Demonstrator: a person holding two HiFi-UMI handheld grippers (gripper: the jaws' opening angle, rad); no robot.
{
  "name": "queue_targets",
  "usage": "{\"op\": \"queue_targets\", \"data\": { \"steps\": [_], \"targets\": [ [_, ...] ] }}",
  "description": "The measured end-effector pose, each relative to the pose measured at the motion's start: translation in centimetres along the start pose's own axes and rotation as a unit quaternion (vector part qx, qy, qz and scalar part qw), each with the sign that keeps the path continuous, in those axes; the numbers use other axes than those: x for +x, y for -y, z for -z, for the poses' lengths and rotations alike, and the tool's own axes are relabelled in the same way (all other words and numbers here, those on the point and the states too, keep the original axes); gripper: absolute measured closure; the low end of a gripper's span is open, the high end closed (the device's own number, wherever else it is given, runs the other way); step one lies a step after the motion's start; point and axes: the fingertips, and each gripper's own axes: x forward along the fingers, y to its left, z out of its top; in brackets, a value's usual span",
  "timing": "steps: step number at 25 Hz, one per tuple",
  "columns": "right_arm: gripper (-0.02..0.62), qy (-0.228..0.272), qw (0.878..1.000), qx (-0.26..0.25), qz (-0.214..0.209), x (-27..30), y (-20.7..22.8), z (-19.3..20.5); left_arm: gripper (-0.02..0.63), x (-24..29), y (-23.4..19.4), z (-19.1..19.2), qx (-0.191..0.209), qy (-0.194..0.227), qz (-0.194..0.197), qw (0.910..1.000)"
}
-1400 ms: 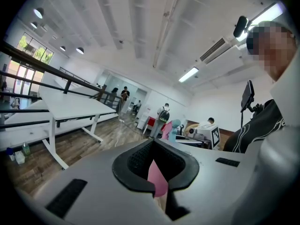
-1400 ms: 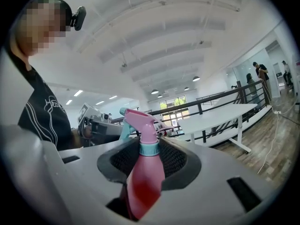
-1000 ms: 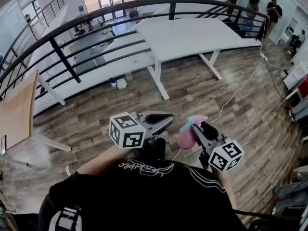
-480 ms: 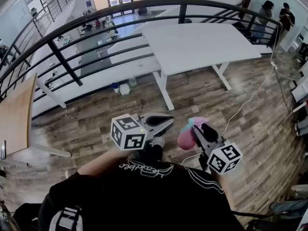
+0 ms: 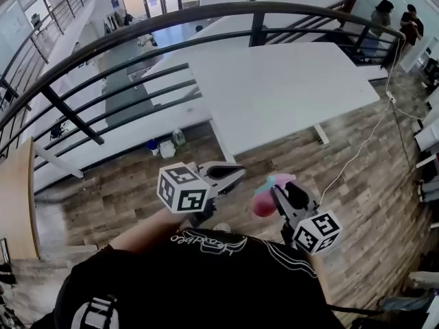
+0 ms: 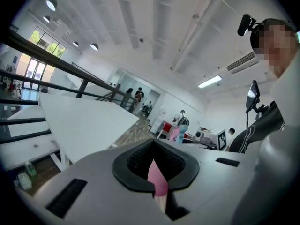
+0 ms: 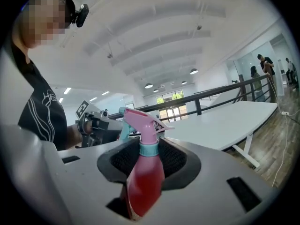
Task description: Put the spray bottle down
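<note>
A pink spray bottle (image 7: 143,172) with a teal collar and pink trigger head stands upright between the jaws of my right gripper (image 7: 149,154), which is shut on its body. In the head view the spray bottle (image 5: 263,199) is held in the air over the wooden floor by the right gripper (image 5: 276,190). My left gripper (image 5: 232,173) is level with it on the left, jaws together. In the left gripper view the left gripper (image 6: 154,162) shows only a thin pink sliver in its slit; what that is I cannot tell. The spray bottle (image 6: 177,133) appears small beyond it.
A large white table (image 5: 288,88) stands just ahead, with a black curved railing (image 5: 137,53) behind it and a lower level past that. A white cable (image 5: 357,149) runs over the wood floor at right. Two people (image 5: 394,22) stand far right.
The white table and railing have come closer and larger in the head view. Both grippers keep the same pose, the bottle still held in the right one.
</note>
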Motion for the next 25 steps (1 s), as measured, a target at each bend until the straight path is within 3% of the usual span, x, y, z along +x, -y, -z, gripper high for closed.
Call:
{"op": "queue_targets", "data": {
  "steps": [6,12,25],
  "targets": [
    [0.463,0.000,1.000,-0.012,0.017,6.8,5.3,-3.5,0.598,2.8,-7.9,-4.6,0.000,-0.001,0.011,0.9999],
    [0.463,-0.012,1.000,-0.018,0.012,10.4,8.0,-3.7,0.598,5.2,-11.7,-5.2,-0.015,-0.009,0.015,0.9997],
    [0.463,-0.017,1.000,-0.012,-0.018,18.4,18.1,-6.5,0.598,11.5,-20.4,-9.8,-0.028,-0.023,-0.028,0.9990]
  ]
}}
